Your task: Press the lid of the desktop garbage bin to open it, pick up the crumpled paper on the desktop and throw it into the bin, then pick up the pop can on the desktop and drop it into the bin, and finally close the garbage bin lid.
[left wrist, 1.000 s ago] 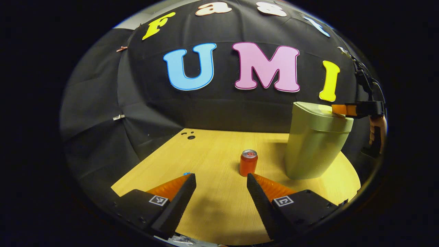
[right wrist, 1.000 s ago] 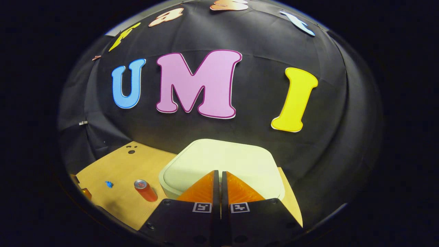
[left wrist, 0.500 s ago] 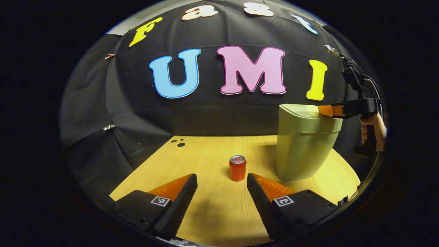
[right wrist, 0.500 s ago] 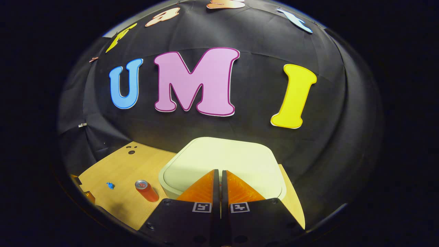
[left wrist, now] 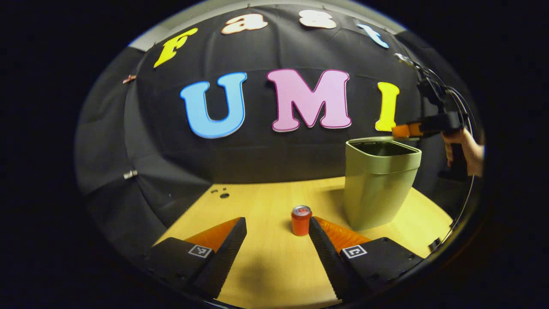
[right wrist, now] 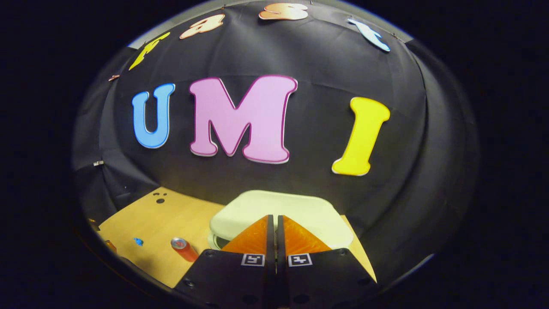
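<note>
With the right gripper [right wrist: 274, 223], fingers together, at the bin's [left wrist: 377, 189] popped lid [right wrist: 279, 210], and the left gripper [left wrist: 277, 229] spread before the mid-desk pop can [left wrist: 301, 219], the can could tip; crumpled paper seemingly unsighted.

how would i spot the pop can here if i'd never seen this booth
Find the wooden table in front of the black cloth wall, then the tall pale green bin standing on it. The can stands upright on the table beside the bin, just ahead of the left gripper. It is the one small red cylinder with a silver top, far shorter than the bin.
</note>
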